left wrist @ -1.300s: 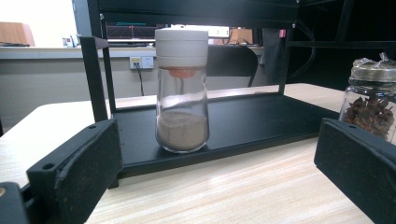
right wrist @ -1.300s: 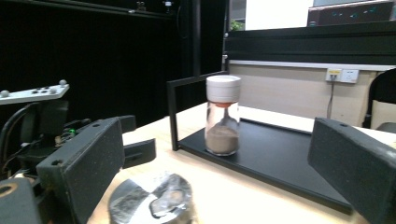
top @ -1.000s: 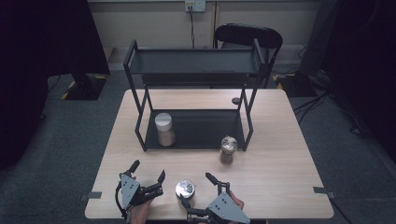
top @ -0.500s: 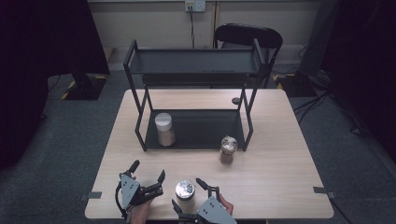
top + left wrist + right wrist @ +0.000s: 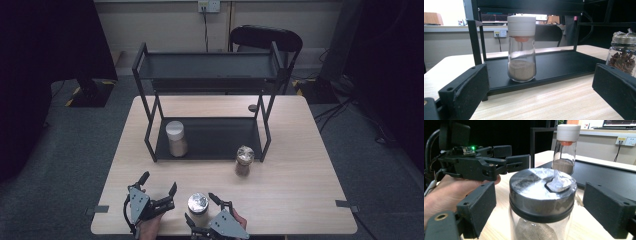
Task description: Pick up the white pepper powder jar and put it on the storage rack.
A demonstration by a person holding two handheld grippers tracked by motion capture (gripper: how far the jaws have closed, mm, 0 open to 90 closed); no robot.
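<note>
One metal-lidded jar (image 5: pixel 198 206) stands at the near edge of the counter (image 5: pixel 300 190), a glass jar with powder inside and a crumpled bit of foil on its lid, as the right gripper view shows (image 5: pixel 541 202). There are three jars in all: this one, a white-capped jar (image 5: pixel 176 138) upright on the lower shelf of the black rack (image 5: pixel 210 72), and a foil-topped jar (image 5: pixel 244 161) of dark spice on the counter just beside the rack's right front leg.

Two grippers sit at the near edge, one on each side of the metal-lidded jar. The right gripper (image 5: pixel 202 220) lies low and level, its jaws reaching around the jar from behind; they have just been closing, with the jar between them, yet a gap shows on each side, so the pads are not pressing. The left gripper (image 5: pixel 159 184) rests just left of the jar, held in a hand (image 5: pixel 451 192), jaws wide and holding nothing, pointing toward the rack.
</note>
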